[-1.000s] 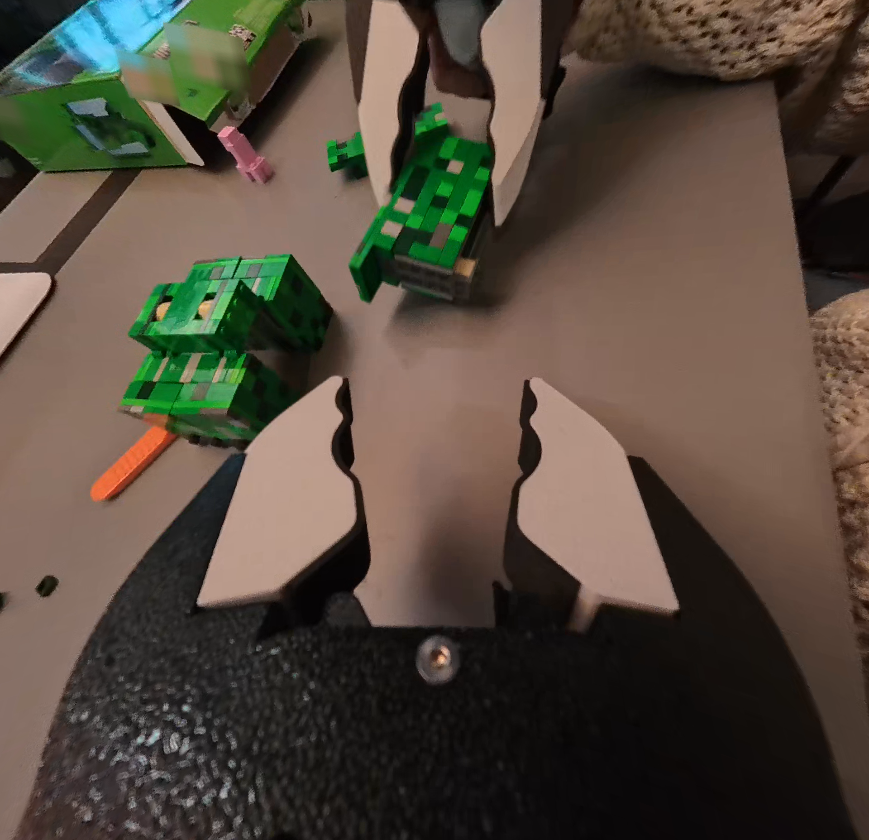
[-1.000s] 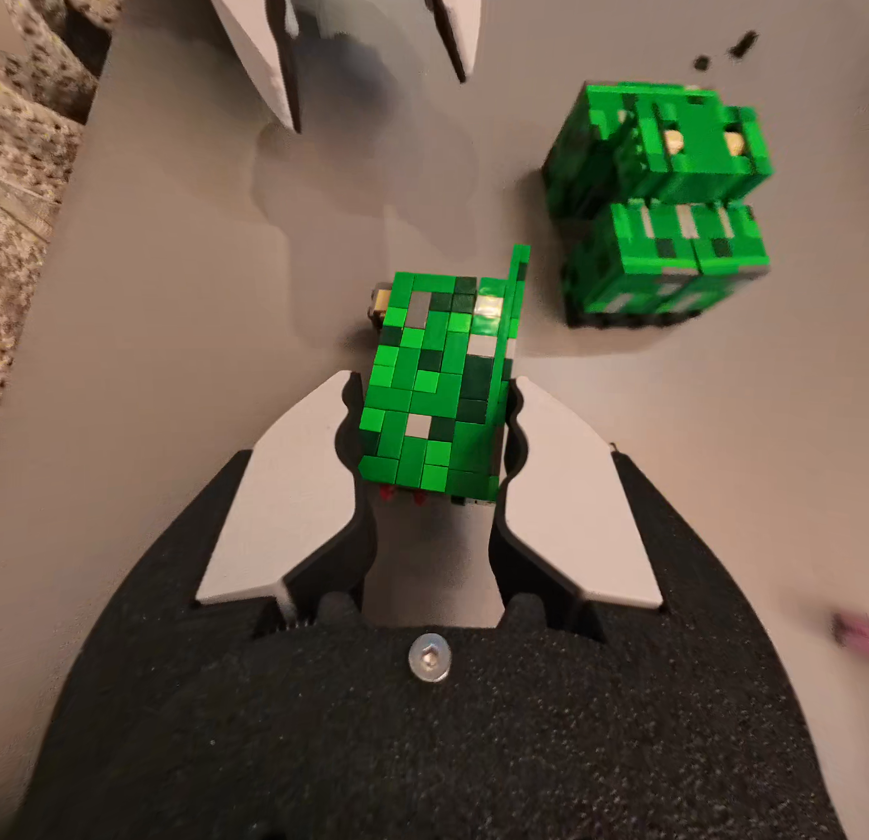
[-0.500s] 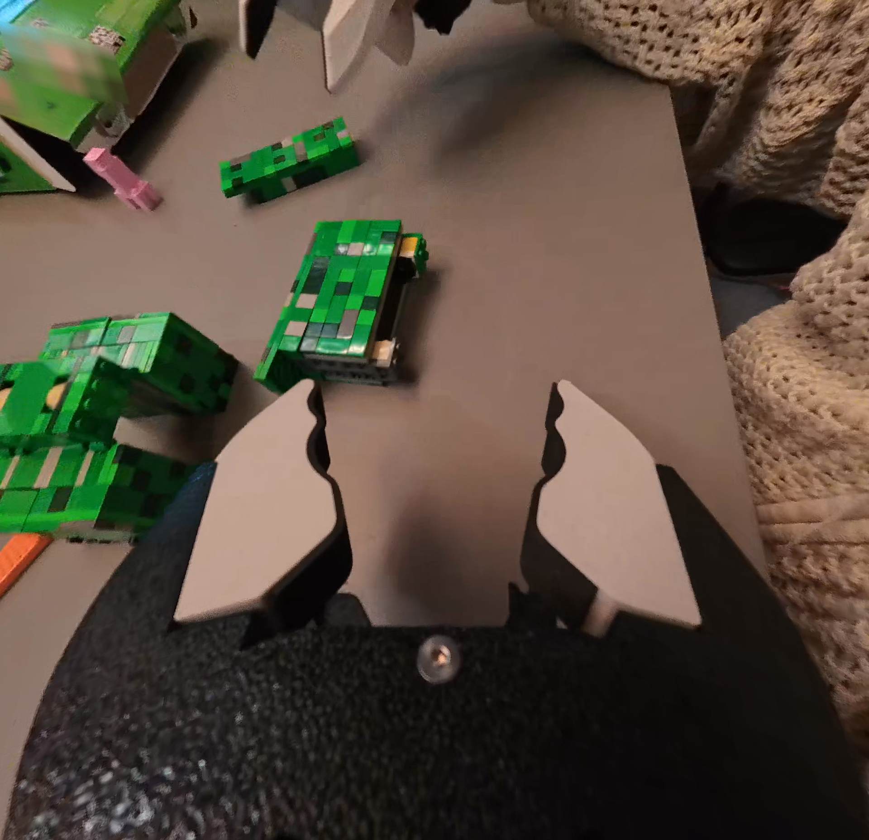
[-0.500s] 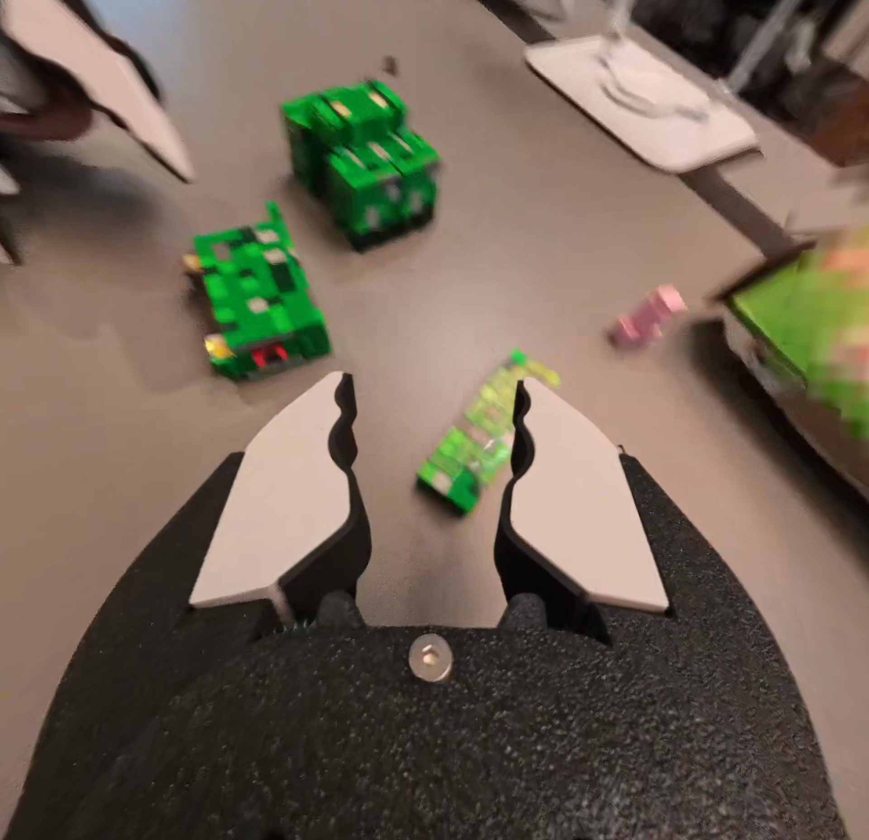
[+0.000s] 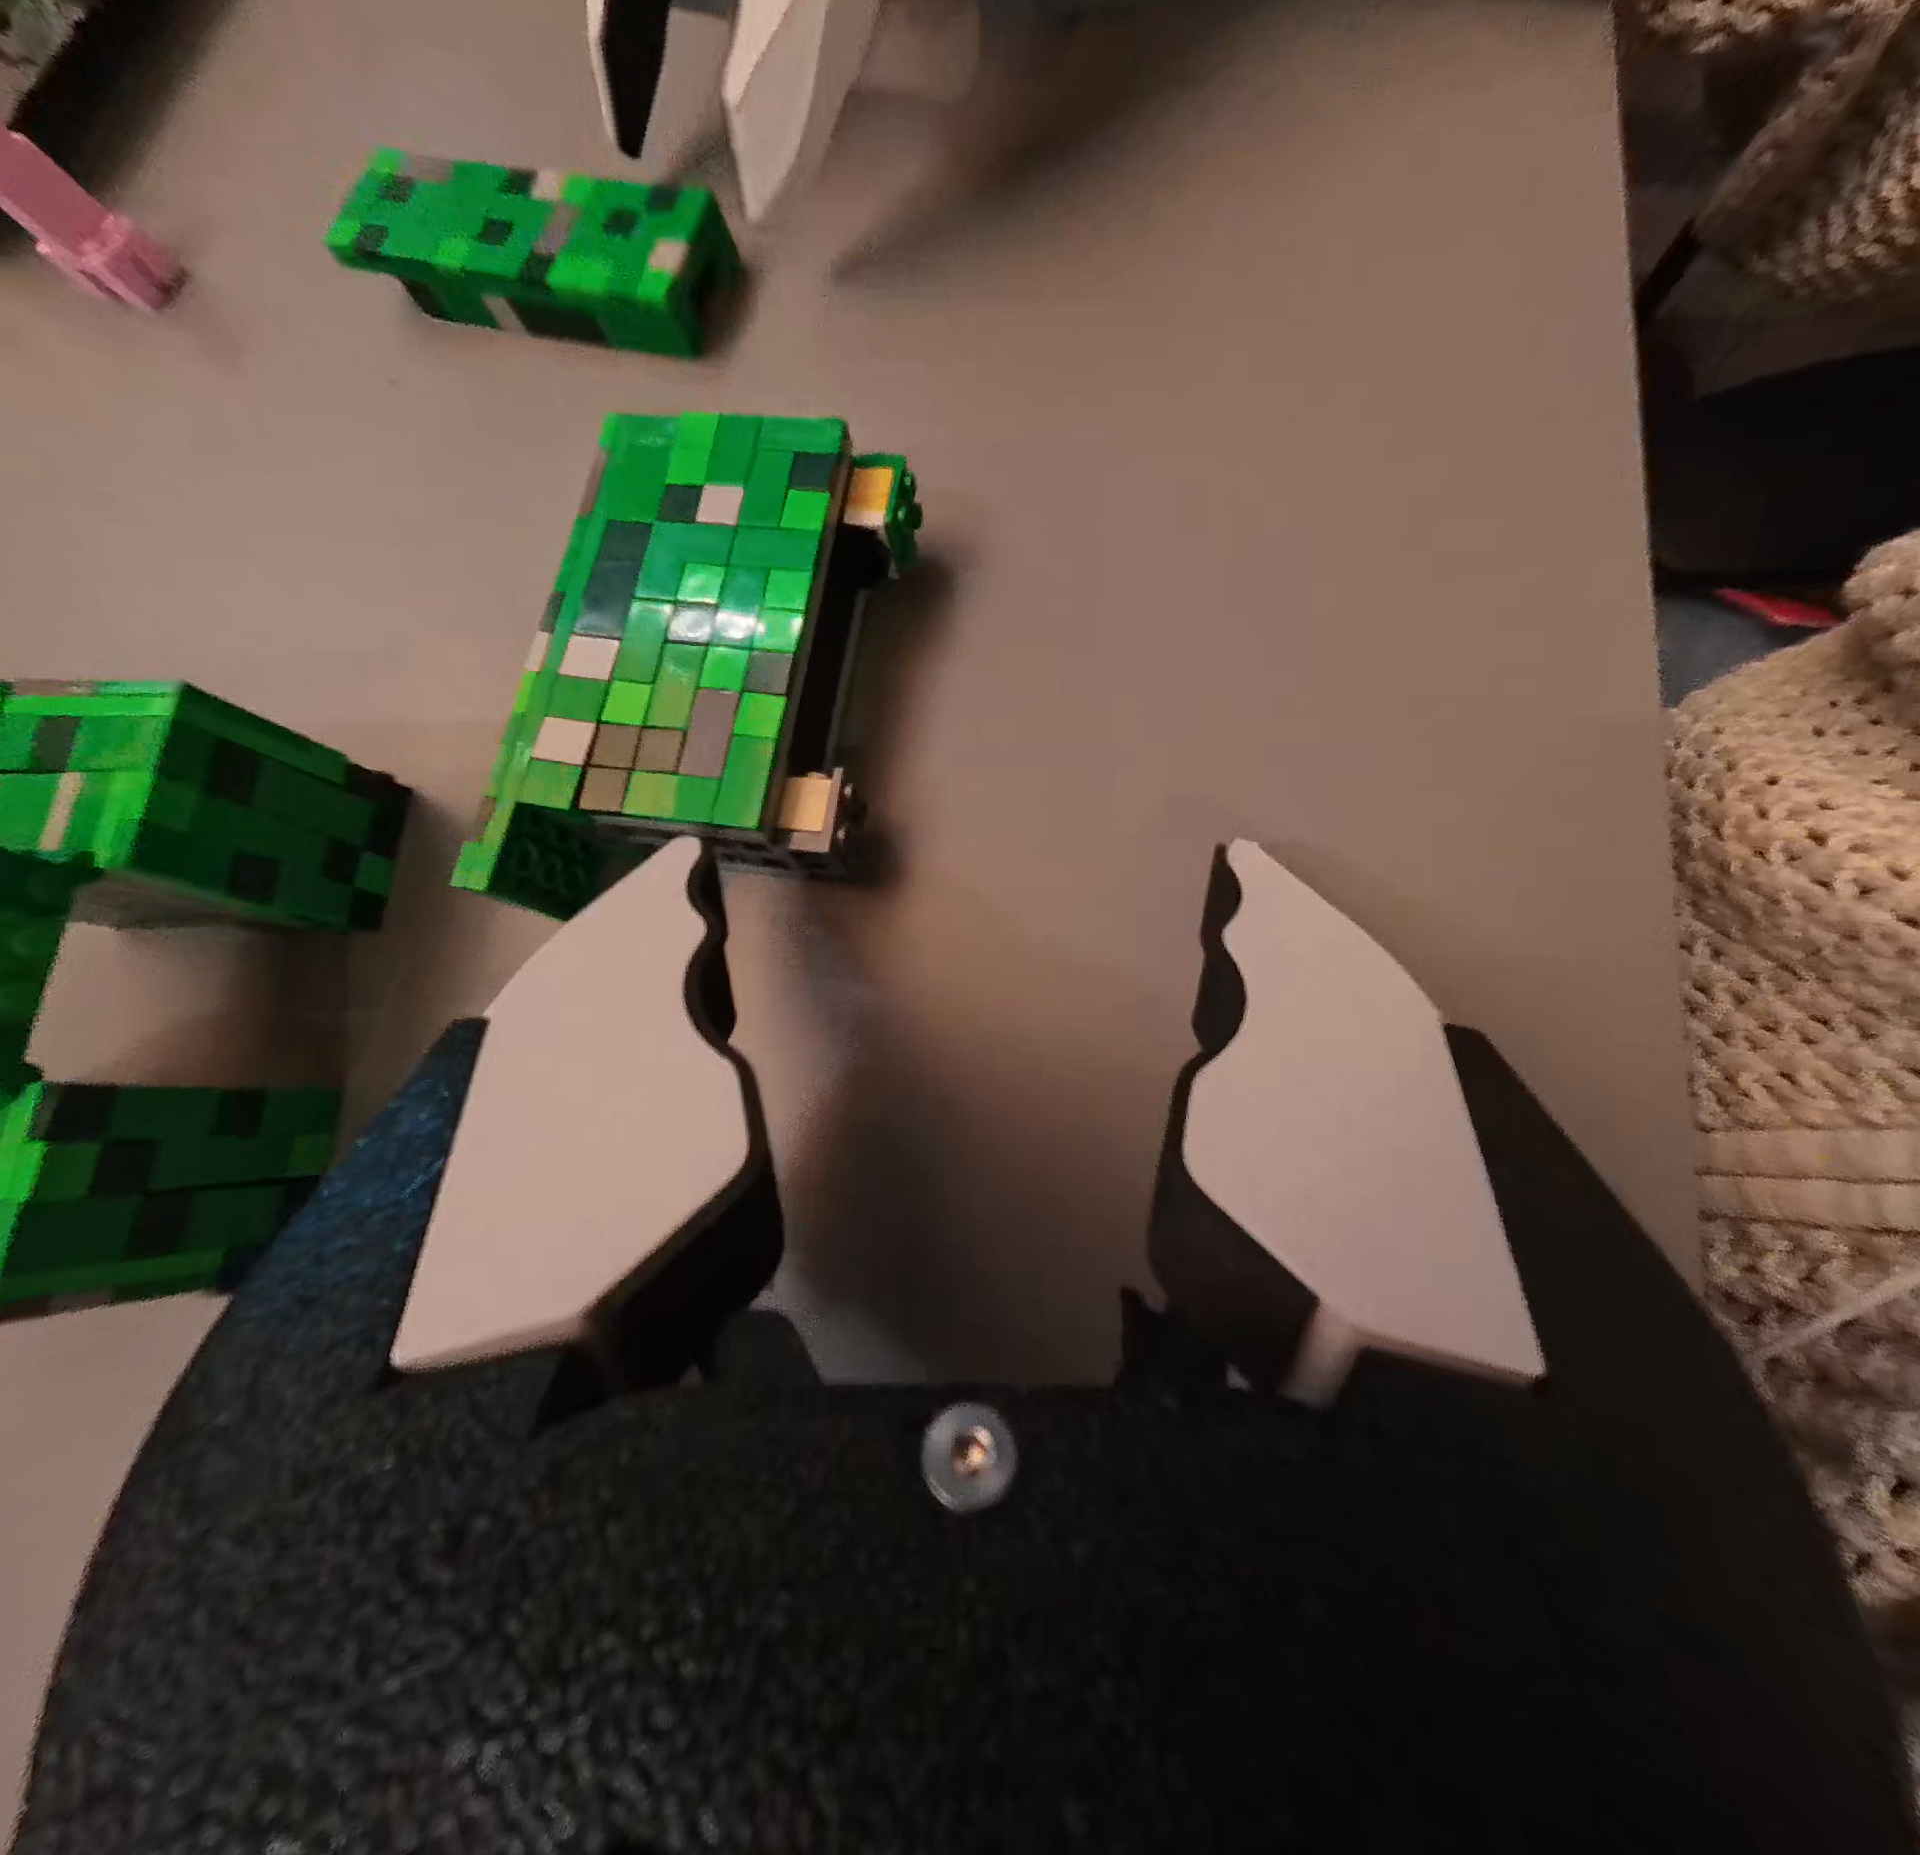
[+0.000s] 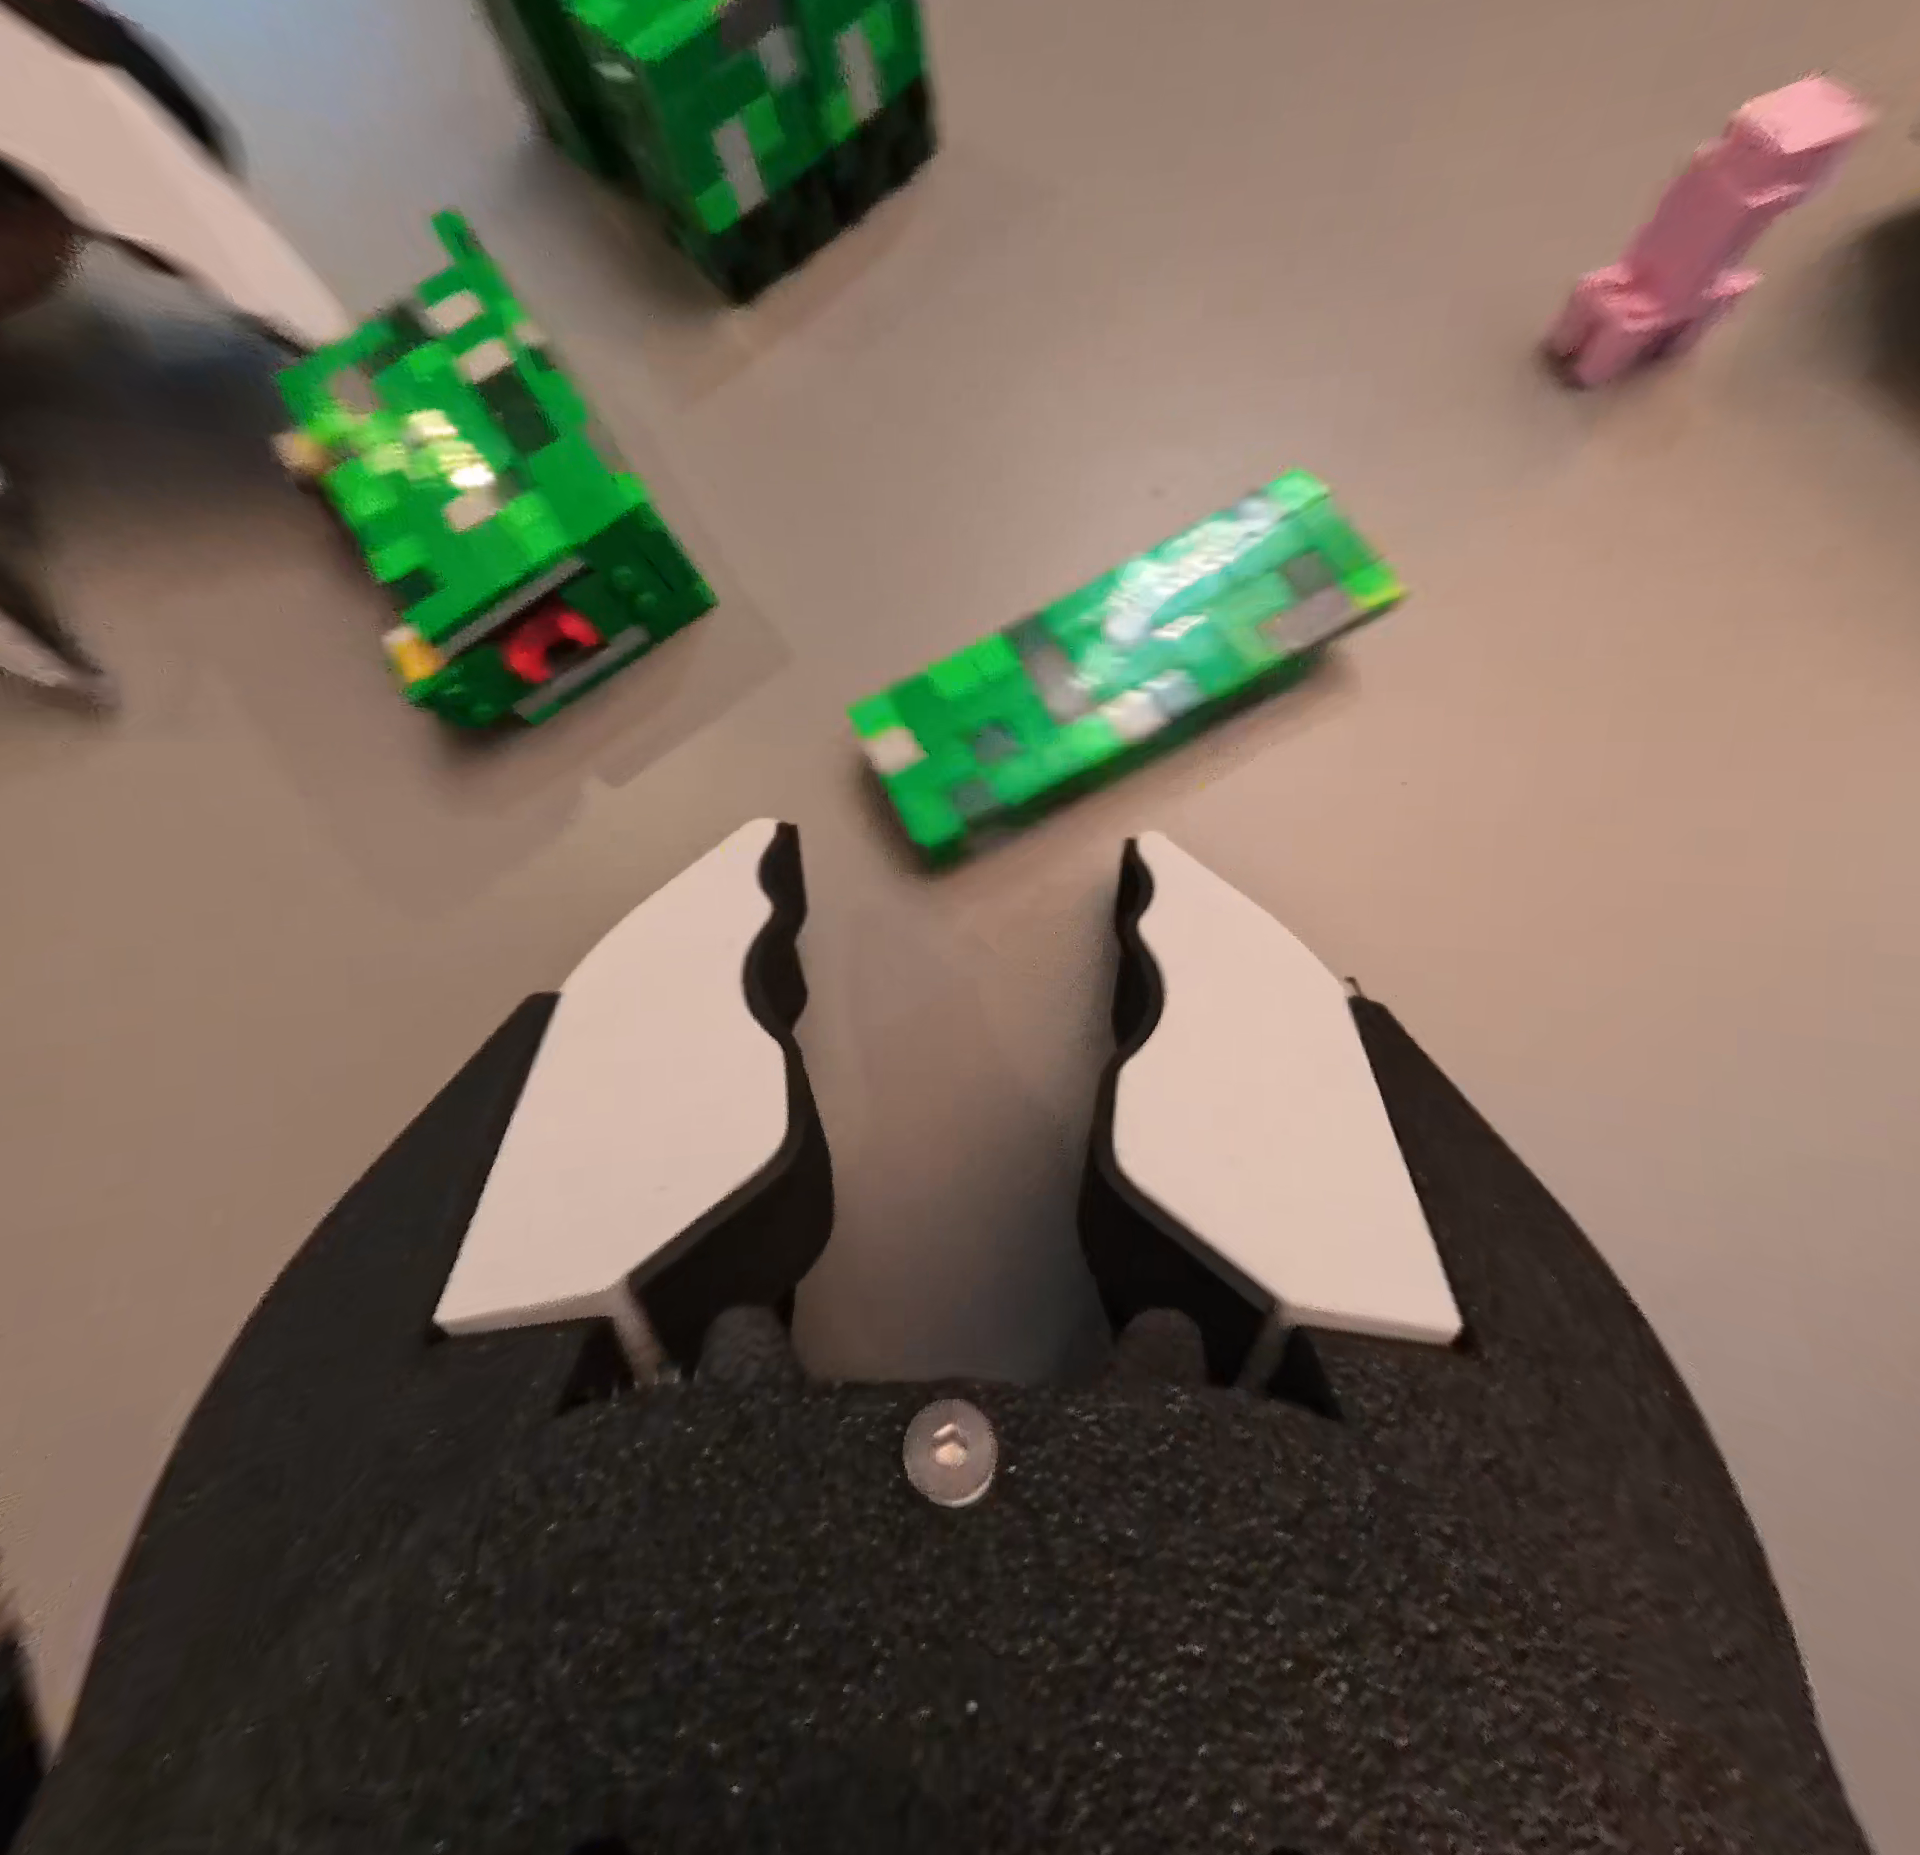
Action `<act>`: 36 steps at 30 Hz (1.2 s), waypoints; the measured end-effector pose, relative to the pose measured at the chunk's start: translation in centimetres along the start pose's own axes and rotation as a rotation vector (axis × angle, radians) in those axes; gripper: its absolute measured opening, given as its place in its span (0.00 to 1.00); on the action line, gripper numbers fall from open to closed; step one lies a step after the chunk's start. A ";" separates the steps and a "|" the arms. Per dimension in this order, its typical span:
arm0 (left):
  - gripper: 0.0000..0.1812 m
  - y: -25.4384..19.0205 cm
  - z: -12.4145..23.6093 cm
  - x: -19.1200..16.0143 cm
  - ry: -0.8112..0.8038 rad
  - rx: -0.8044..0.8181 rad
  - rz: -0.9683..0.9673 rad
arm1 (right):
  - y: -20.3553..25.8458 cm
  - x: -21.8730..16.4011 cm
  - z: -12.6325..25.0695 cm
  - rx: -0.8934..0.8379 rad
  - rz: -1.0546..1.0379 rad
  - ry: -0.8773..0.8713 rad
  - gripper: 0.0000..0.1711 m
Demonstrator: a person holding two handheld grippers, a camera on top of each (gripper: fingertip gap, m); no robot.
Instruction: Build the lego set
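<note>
A green pixel-patterned lego body block [image 5: 675,642] lies flat on the grey table [image 5: 1195,455], just beyond my left gripper's left fingertip. My left gripper [image 5: 964,870] is open and empty. A long green lego bar [image 5: 530,247] lies farther back. In the right wrist view the bar [image 6: 1122,662] lies just ahead of my right gripper [image 6: 958,849], which is open and empty. The body block [image 6: 488,517] shows a red piece at its near end. A bigger green lego build [image 6: 727,91] stands behind; it also shows at the left of the left wrist view [image 5: 187,797].
A pink lego figure [image 6: 1704,236] lies at the right, and shows at the far left in the left wrist view [image 5: 83,236]. A person's knit sleeve [image 5: 1808,922] lies along the table's right edge. The right gripper's fingers [image 5: 779,70] hang at the back.
My right gripper has let go of the body block, pulled away and come up to the long green bar. My left gripper has moved closer to the body block.
</note>
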State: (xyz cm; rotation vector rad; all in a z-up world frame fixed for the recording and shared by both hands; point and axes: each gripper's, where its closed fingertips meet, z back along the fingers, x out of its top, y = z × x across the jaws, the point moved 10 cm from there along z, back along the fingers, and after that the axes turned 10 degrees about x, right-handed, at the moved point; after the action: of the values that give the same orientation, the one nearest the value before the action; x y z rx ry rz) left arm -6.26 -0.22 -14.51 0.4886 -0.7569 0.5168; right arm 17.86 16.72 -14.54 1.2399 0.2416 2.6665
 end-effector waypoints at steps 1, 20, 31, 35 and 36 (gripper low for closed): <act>0.48 0.2 0.3 0.1 -0.007 0.016 -0.004 | -0.1 0.3 0.2 -0.076 -0.014 -0.003 0.31; 0.48 1.1 5.4 -2.4 -0.072 0.141 0.079 | -0.4 8.8 -3.5 0.145 1.153 0.949 0.33; 0.48 1.5 5.6 -3.6 -0.110 0.120 0.161 | -0.7 8.3 -6.7 0.292 1.460 1.188 0.31; 0.48 1.7 5.1 -3.1 -0.130 0.076 0.139 | -0.7 8.1 -6.4 0.251 1.401 1.165 0.21; 0.47 1.7 4.8 -2.9 -0.127 0.059 0.132 | -0.7 8.0 -6.2 0.219 1.371 1.144 0.21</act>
State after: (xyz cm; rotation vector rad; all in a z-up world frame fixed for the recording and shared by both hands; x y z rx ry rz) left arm -11.53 -2.46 -13.30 0.5326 -0.9011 0.6368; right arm 8.06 18.90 -12.74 -0.6780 -0.3425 4.2585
